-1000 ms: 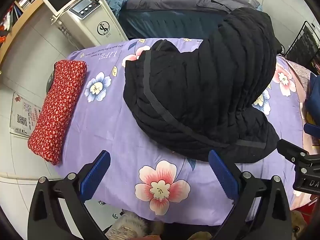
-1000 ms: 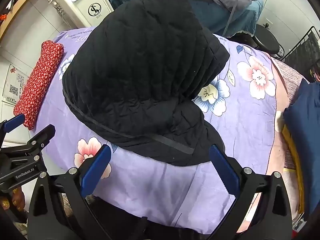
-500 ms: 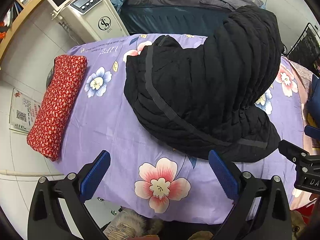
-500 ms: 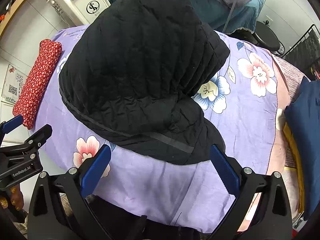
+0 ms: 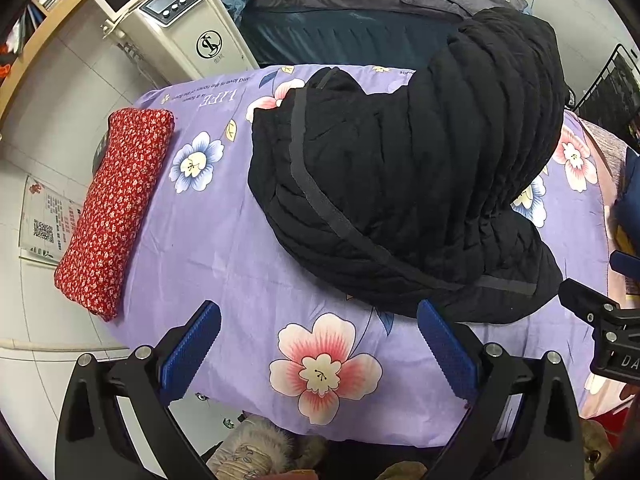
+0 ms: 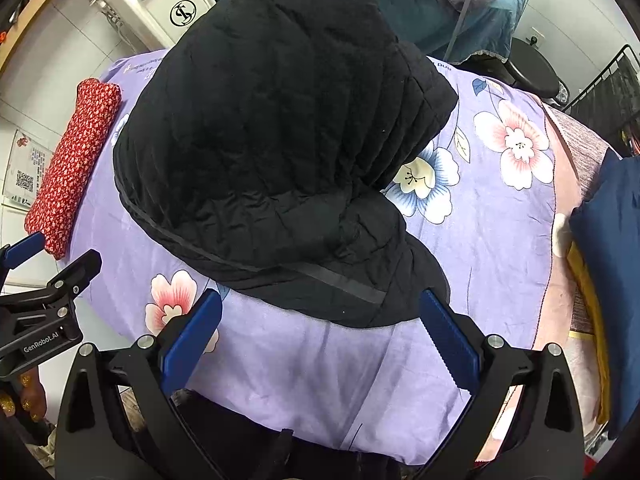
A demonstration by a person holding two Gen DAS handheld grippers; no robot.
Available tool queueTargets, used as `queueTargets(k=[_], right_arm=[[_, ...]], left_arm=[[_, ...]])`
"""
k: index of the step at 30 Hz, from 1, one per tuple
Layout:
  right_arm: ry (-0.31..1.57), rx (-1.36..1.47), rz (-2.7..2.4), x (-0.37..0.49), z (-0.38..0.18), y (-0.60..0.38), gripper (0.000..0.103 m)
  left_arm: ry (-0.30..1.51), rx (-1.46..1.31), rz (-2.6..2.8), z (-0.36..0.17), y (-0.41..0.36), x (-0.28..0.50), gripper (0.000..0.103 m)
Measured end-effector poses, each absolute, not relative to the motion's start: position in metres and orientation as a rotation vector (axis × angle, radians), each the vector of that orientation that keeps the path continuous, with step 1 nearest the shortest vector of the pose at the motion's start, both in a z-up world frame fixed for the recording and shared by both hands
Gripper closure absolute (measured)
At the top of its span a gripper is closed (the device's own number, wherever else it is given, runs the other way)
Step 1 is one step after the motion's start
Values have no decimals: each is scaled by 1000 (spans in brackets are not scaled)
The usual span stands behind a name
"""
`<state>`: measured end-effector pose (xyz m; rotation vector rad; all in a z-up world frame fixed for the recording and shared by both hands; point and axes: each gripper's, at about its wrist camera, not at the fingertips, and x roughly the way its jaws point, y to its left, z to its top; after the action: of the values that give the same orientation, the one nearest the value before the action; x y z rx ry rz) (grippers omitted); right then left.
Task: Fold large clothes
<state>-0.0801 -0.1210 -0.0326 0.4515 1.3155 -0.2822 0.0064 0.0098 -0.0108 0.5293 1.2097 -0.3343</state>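
A black quilted jacket (image 5: 404,184) lies bunched in a thick heap on the purple flowered sheet (image 5: 224,248). It also shows in the right wrist view (image 6: 272,152), with a grey-taped hem along its near edge. My left gripper (image 5: 320,344) is open and empty above the near edge of the bed, short of the jacket. My right gripper (image 6: 320,336) is open and empty, its blue fingertips (image 6: 444,332) just short of the jacket's near hem.
A red flowered pillow (image 5: 112,208) lies at the bed's left end. A white machine (image 5: 176,28) and a dark bed (image 5: 360,20) stand behind. A navy cloth (image 6: 612,248) lies at the right. The other gripper shows at each view's side.
Both grippers have drawn back slightly toward the near edge of the bed. The jacket has not moved. Both stay open.
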Motion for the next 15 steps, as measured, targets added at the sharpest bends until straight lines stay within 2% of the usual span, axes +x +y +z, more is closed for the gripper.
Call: queueTargets(k=[15], right_arm=[[1319,452,-278,-82,-33,-118,6]], left_arm=[[1215,528,-331,-13,12,4,6]])
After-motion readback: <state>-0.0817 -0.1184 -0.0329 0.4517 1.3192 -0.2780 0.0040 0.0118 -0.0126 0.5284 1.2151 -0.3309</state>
